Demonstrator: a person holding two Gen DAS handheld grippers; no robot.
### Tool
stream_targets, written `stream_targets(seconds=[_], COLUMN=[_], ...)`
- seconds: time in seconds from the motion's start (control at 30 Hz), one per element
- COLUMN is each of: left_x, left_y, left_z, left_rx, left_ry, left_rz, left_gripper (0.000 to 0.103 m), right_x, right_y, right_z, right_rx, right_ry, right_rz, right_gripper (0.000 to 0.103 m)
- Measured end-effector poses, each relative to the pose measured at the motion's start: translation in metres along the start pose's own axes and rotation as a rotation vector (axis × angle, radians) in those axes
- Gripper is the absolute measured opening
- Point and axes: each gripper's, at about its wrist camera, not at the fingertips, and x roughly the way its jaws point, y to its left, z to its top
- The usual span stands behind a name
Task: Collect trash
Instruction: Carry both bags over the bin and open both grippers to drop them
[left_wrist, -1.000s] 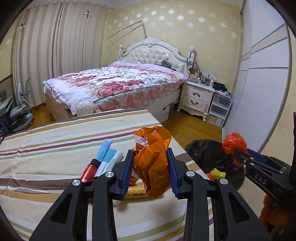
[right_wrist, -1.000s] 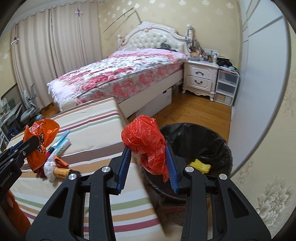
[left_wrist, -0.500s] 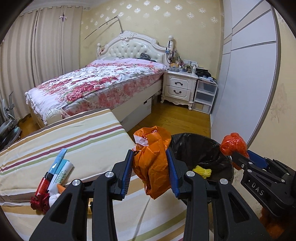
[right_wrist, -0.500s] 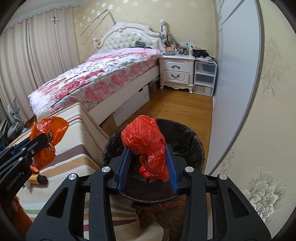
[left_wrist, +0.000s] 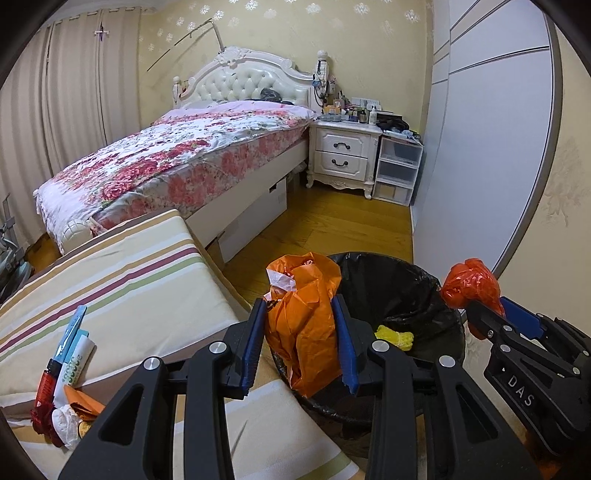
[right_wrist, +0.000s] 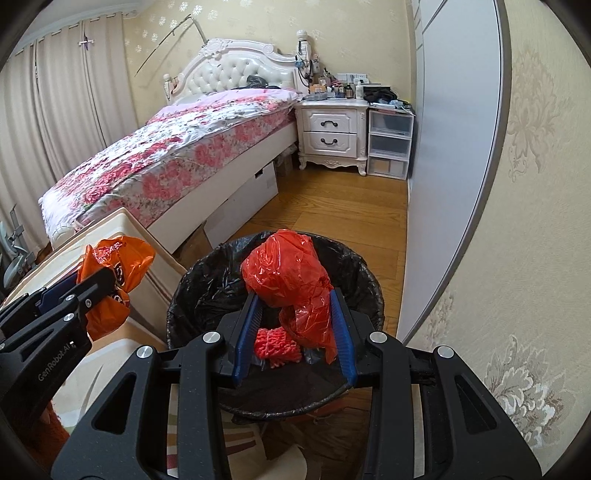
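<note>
My left gripper (left_wrist: 300, 343) is shut on a crumpled orange plastic bag (left_wrist: 304, 317) and holds it over the near left rim of the black-lined trash bin (left_wrist: 399, 291). My right gripper (right_wrist: 294, 332) is shut on a crumpled red plastic bag (right_wrist: 291, 284), hanging directly above the open bin (right_wrist: 207, 291). Inside the bin lie a yellow scrap (left_wrist: 395, 336) and a red knitted scrap (right_wrist: 276, 343). Each gripper also shows in the other's view, the right one (left_wrist: 484, 306) with its red bag (left_wrist: 469, 284) and the left one (right_wrist: 107, 280) with its orange bag (right_wrist: 114, 273).
More trash (left_wrist: 70, 376), tubes and wrappers, lies on the striped tablecloth (left_wrist: 122, 280) to the left. A floral bed (left_wrist: 192, 155), a white nightstand (left_wrist: 343, 155), plastic drawers (left_wrist: 397, 170) and a grey wardrobe door (left_wrist: 480, 147) stand around the wooden floor (left_wrist: 332, 225).
Both grippers have swung right and slightly down, off the striped table toward the bin. The red bag now hangs over the bin's mouth, the orange bag at its rim.
</note>
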Motion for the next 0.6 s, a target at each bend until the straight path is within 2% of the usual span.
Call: stream_targets(seconds=[0.43,0.47,0.53,0.6], left_x=[0.023,0.023,0.024,0.024], left_y=[-0.013,-0.014,-0.016,-0.017], left_z=[0.008,0.009,0.01,0.012], left_rx=[0.024,0.028,0.033,0.039], left_ry=[0.014,0.01,-0.002,-0.013], left_rz=[0.006,0.01,0.016,0.026], left_gripper=[0.037,0.039,0.06,0.071], right_x=[0.02,0.02,0.023,0.026], right_y=[-0.005,-0.006,-0.008,-0.01], right_z=[0.007,0.008,0.01,0.01], right_rx=[0.024,0.028,0.034,0.04], right_ry=[0.02,0.018,0.017,0.019], right_rz=[-0.046,-0.049,-0.055,-0.063], right_gripper=[0.037,0.037,0.037,0.039])
